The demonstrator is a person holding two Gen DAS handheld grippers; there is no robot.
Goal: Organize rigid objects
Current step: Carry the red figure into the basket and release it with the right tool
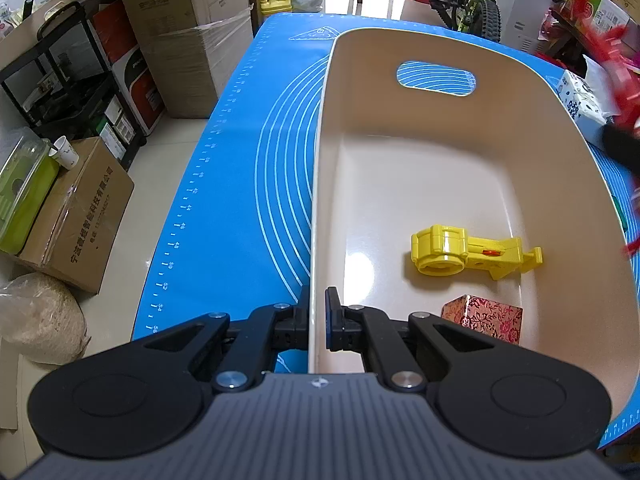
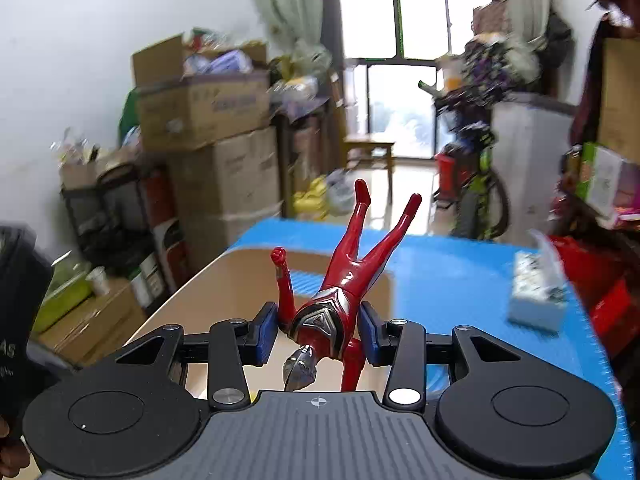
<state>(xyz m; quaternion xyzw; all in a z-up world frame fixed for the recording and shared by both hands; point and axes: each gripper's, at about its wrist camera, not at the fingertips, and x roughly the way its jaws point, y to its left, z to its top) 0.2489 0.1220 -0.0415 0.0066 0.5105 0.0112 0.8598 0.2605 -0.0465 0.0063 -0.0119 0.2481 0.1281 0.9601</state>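
Blue mat (image 1: 240, 184) bears bin (image 1: 520, 92); left gripper (image 1: 317, 320) pinches its nine-o'clock wall, steadying it; right gripper (image 2: 318, 334), half-open, clamps figure (image 2: 332, 304), carrying it binward.

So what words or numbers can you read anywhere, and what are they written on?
"42", "44", "46", "48", "50", "52", "54": ruler marks along the edge of the blue silicone mat.
Printed characters on the brown cardboard box on the floor: too small to read reliably.
Lettering on the stacked cardboard cartons: blurred.
Blue-patterned white tissue box: unreadable.
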